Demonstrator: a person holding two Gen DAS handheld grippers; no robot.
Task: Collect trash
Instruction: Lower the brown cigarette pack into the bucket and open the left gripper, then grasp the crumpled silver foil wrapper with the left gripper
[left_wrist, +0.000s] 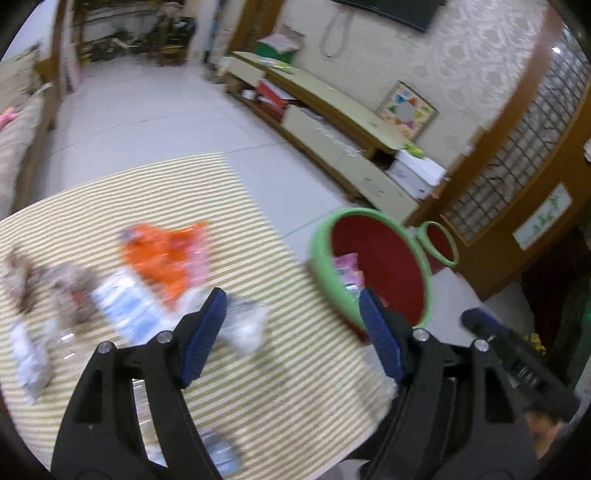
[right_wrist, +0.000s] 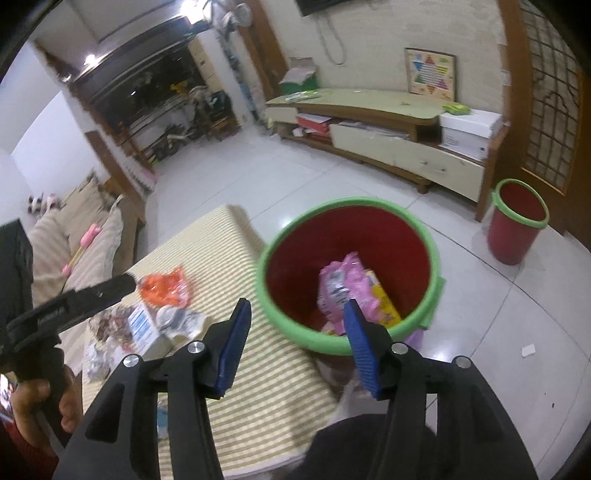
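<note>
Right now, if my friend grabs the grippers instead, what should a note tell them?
Left hand-held gripper: open, empty, over the striped tablecloth.
Right hand-held gripper: open, empty, at the near rim of the red bin with a green rim.
Done: pink wrapper and yellow packet are in that bin.
Left: orange wrapper, blue-and-white box, crumpled clear wrapper and more blurred scraps lie on the cloth.
A second red bin stands apart on the floor.
</note>
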